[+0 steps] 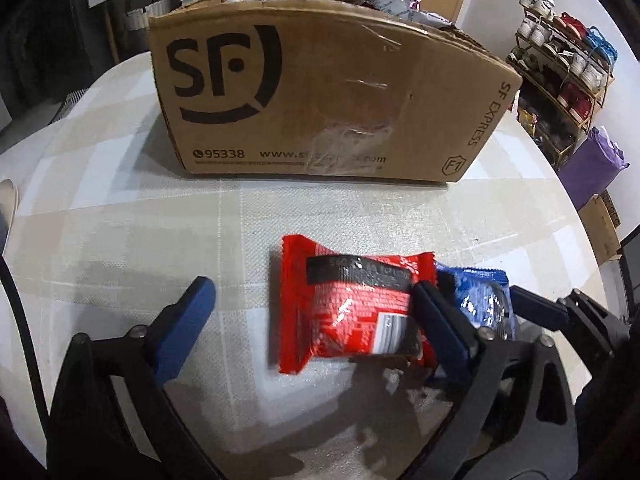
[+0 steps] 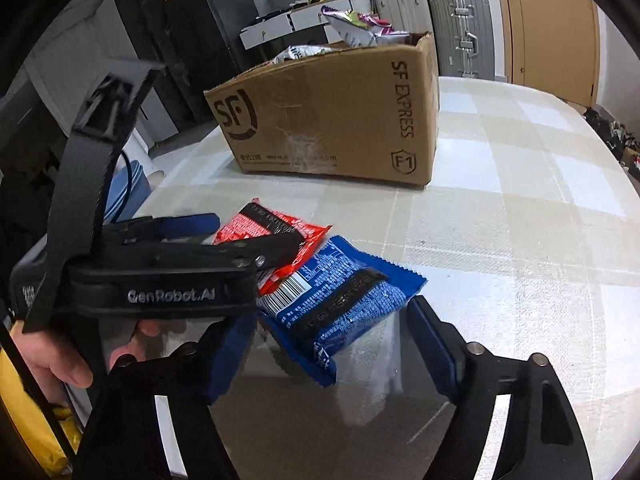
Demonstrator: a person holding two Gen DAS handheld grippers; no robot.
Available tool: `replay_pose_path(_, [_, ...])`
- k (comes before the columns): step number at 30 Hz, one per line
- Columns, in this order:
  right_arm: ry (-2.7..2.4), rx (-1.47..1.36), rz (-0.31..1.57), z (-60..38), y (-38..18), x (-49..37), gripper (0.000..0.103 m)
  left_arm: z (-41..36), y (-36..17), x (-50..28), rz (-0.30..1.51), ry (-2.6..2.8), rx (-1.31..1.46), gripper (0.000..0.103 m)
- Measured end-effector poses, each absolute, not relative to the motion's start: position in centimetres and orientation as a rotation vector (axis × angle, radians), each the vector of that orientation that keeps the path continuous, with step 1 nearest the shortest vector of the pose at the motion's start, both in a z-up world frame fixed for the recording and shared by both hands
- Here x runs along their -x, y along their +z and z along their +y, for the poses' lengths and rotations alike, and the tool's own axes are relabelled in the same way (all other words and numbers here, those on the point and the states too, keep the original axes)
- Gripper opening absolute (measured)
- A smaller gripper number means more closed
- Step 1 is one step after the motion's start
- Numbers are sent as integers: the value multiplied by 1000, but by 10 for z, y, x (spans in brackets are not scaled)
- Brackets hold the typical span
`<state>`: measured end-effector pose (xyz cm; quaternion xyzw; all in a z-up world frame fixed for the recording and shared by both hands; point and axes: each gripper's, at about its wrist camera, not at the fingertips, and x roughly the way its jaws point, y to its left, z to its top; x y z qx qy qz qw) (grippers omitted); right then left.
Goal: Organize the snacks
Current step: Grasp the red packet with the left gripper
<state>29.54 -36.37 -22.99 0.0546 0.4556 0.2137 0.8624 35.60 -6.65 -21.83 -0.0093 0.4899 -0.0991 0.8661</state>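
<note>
Snack packets (image 1: 352, 312) lie on a checked tablecloth (image 1: 120, 216) near a cardboard box (image 1: 320, 96).

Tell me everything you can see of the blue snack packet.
The blue snack packet is a glossy, crinkly plastic wrapper with zigzag-cut ends, small white print, a black band and a white barcode patch. It lies flat on the checked tablecloth, in front of the cardboard box. Its left edge meets or slightly overlaps the red packet beside it. It sits between the open fingers of the right gripper; whether a finger touches it is unclear.
</note>
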Motion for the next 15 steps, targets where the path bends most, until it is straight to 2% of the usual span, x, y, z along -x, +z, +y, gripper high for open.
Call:
replay_pose_path(2, [444, -109, 955, -363, -230, -296, 76, -65, -220, -358, 1013, -214, 28, 80])
replay_pose_path(4, [441, -99, 953, -361, -230, -295, 73, -63, -221, -362, 1006, -224, 39, 60])
replay_pose_path(6, [443, -105, 950, -362, -229, -294, 68, -60, -220, -364, 1003, -234, 40, 50])
replay_pose_path(11, [436, -118, 949, -364, -229, -294, 60, -56, -223, -369, 999, -261, 49, 48])
replay_pose_path(15, [456, -140, 945, -366, -230, -293, 42, -51, -231, -369, 998, -263, 70, 46])
